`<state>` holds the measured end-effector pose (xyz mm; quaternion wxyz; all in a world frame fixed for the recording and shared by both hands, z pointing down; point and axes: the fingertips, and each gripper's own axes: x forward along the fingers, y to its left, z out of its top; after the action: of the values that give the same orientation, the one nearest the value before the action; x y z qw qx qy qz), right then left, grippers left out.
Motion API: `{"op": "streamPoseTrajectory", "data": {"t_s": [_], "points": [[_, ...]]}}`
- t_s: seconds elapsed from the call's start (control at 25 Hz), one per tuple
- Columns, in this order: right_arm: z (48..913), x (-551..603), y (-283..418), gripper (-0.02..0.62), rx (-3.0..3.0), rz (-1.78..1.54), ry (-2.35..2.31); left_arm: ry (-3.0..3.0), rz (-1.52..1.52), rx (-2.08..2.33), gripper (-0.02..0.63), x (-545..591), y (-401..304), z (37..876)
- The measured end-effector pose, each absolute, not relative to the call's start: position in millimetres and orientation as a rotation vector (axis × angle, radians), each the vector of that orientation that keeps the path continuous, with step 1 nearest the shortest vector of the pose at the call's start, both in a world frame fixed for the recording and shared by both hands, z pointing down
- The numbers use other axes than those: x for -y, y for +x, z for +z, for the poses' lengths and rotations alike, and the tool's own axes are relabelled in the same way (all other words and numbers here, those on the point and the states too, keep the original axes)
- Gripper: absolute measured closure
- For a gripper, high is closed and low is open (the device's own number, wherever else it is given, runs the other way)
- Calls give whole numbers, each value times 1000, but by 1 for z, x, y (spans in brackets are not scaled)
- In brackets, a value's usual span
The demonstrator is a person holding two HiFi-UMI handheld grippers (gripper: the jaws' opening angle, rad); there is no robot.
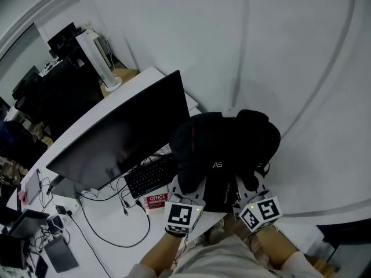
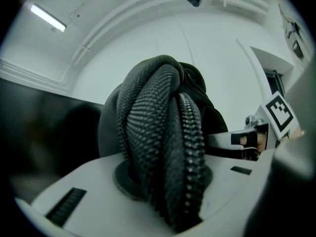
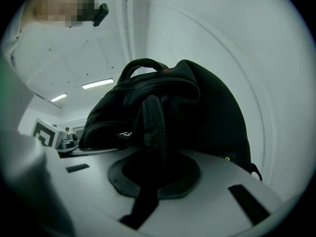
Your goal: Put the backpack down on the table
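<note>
While the left hand-held gripper clamps the black backpack's mesh strap and the right hand-held gripper pinches its zipper edge, the bag hangs at the bench's end. Lowered carelessly, it could knock the monitor, crush the keyboard, or tip off the edge.

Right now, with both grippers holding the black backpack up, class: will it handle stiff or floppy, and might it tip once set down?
Probably floppy: the backpack bunches into folds where the left gripper and right gripper pinch its zipped edges. The textured fabric looks unlikely to slip. Rounded and soft, it may slump on the table.
</note>
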<state>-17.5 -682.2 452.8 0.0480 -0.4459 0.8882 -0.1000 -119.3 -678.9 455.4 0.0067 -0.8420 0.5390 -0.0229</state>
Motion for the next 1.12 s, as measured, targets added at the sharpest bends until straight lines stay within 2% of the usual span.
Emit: {"op": "streamPoseTrajectory", "data": {"t_s": [0.2, 0.68, 1.12], "points": [[474, 683, -14, 565, -2674, -272, -1414, -2612, -139, -1646, 540, 684, -114, 478], [499, 650, -13, 538, -2579, 74, -1516, -2569, -44, -1619, 535, 659, -114, 500], [507, 632, -15, 535, -2567, 156, -1564, -2562, -17, -1578, 525, 642, -117, 508]]}}
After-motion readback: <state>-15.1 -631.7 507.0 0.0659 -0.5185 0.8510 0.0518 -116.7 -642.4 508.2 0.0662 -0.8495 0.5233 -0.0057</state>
